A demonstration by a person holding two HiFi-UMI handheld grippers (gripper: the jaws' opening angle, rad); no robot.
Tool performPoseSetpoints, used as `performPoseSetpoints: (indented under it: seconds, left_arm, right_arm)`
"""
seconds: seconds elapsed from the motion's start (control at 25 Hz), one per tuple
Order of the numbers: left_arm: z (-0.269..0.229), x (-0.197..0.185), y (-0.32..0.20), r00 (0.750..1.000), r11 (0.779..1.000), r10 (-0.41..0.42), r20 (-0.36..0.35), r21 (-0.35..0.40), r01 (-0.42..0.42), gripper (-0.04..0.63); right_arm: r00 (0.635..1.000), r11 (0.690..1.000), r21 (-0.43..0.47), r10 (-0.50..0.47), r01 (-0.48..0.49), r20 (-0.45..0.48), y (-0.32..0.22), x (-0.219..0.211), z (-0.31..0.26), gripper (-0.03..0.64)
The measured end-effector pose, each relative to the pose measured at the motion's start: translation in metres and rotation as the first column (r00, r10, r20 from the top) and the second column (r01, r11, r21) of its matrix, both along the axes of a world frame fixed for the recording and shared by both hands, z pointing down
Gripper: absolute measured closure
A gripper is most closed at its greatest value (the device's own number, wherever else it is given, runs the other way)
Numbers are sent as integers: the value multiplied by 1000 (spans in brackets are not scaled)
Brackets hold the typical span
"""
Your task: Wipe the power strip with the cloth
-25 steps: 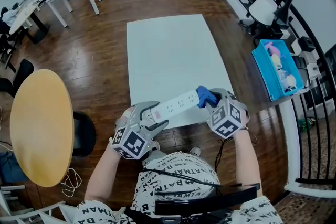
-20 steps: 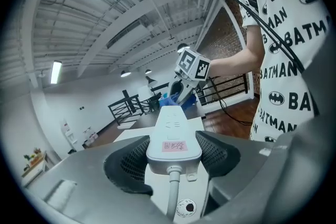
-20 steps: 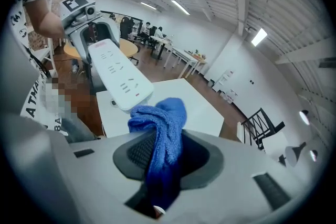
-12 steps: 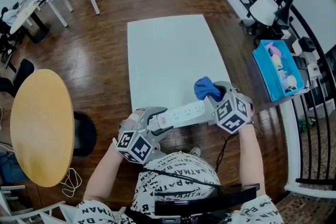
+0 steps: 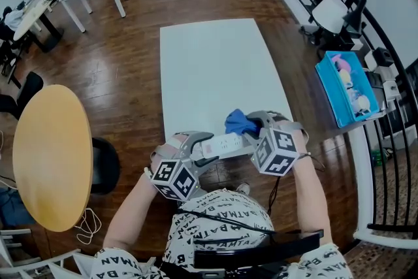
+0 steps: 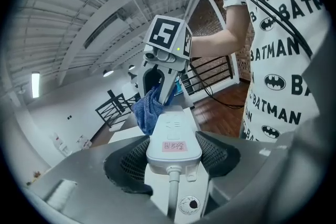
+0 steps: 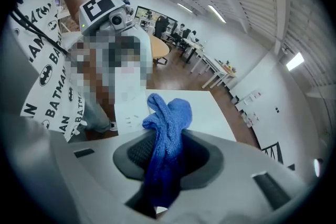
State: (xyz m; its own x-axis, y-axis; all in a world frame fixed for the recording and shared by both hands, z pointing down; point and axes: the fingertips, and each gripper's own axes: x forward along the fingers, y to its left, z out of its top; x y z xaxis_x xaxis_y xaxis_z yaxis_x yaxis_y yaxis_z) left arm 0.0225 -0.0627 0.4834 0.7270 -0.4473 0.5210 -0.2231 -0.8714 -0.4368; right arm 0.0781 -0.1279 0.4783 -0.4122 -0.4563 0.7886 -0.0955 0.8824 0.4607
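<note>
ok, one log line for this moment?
left tongs: shut on power strip | right tongs: shut on blue cloth | blue cloth: against power strip's far end

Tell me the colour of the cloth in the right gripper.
Blue. The cloth shows best in the right gripper view, pinched between the jaws.

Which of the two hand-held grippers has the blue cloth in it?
The right gripper: its jaws pinch the blue cloth, which sticks out bunched up. The left gripper instead clamps the cord end of the white power strip.
</note>
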Motion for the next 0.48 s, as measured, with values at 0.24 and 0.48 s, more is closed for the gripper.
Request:
performPoseSetpoints:
  seconds: [0.24,0.48]
  left_arm:
    - [4,8,0,1000,1000,18,-1,-11,-18,316]
    - [5,5,2,1000,1000,22,3,4,-22,316]
  right_arm:
    - [991,994,-34,-100,103,91,22,-42,-17,497]
    - [989,989,-42,-141,143,41,25,-48,-11,497]
